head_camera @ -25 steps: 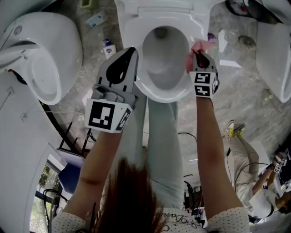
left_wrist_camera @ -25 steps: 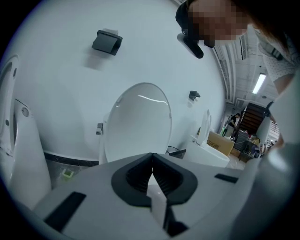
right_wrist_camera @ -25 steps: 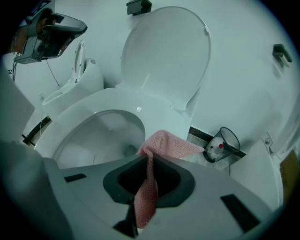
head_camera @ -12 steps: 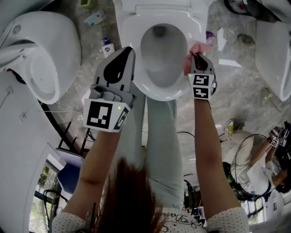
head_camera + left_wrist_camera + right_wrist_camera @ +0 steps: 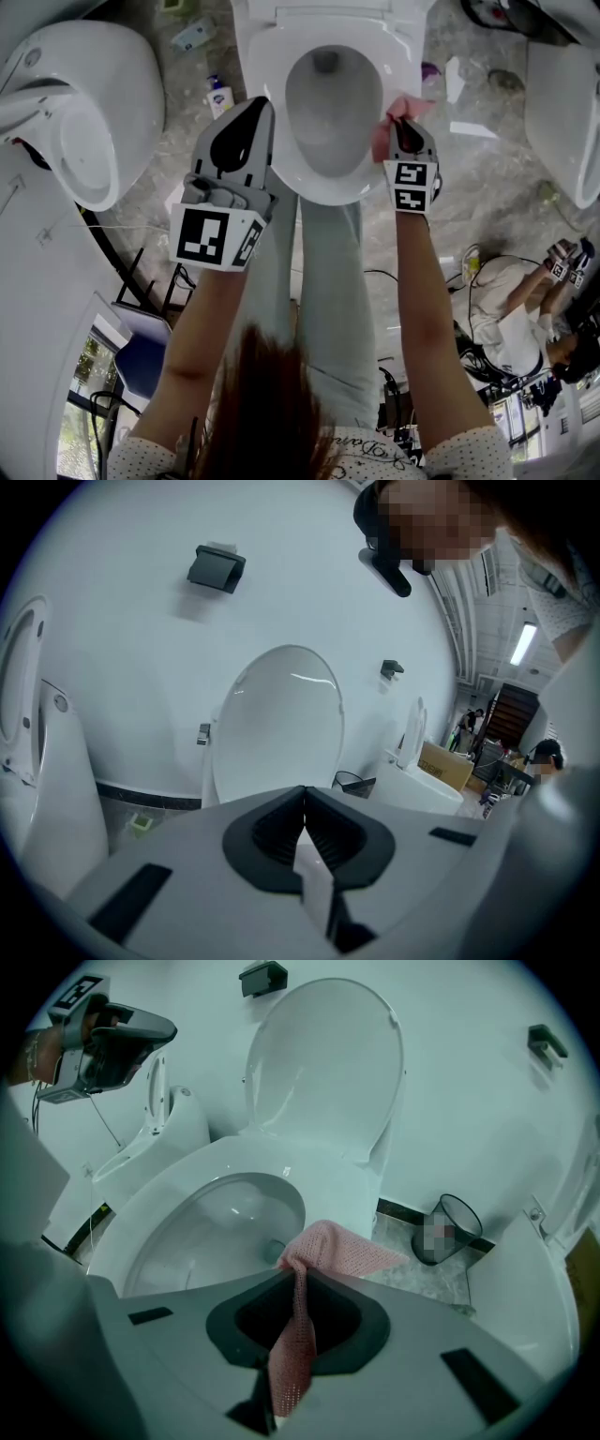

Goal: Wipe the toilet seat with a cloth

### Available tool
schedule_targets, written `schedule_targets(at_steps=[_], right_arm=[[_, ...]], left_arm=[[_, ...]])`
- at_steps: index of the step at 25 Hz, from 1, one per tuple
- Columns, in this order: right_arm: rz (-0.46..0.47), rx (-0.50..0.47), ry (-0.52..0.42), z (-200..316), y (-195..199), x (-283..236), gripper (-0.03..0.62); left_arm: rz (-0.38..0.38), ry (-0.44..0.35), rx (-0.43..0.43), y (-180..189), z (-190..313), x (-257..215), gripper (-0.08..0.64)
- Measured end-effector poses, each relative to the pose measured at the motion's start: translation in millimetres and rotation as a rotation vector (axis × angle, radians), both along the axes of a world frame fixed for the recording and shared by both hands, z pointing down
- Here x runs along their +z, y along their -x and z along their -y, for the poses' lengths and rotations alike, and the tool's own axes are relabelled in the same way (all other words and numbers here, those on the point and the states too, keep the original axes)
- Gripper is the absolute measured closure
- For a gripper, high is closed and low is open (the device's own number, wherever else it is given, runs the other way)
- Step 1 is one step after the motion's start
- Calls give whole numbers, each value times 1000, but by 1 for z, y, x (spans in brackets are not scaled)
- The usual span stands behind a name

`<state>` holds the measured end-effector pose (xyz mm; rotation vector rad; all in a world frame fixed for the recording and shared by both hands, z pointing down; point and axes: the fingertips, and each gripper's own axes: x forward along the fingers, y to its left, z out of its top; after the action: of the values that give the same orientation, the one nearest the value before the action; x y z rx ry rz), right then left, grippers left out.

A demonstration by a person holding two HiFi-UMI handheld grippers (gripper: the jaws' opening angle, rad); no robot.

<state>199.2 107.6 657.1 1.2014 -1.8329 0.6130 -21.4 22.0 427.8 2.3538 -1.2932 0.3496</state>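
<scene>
Gleaming toilet seat (image 5: 267, 66), pink cloth (image 5: 382, 139), marbled floor (image 5: 487, 178)

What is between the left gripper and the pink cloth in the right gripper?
In the head view, the front of the toilet seat and its open bowl lie between the left gripper and the pink cloth.

A person's right hand-held gripper (image 5: 403, 122) holds a pink cloth (image 5: 381, 141) at the toilet seat (image 5: 267, 84) edge, while the left hand-held gripper (image 5: 255, 108) hovers opposite.
</scene>
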Motion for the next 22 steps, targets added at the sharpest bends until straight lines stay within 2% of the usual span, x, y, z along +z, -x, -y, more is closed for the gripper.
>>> schedule_targets(at_steps=[15, 19, 22], right_arm=[[37, 34, 53, -31, 3, 0, 541], [25, -26, 73, -44, 8, 0, 541], [3, -133, 98, -57, 12, 2, 541]], left_arm=[[3, 1, -5, -7, -1, 2, 555], [6, 5, 0, -8, -2, 2, 555], [7, 4, 4, -8, -2, 1, 555]])
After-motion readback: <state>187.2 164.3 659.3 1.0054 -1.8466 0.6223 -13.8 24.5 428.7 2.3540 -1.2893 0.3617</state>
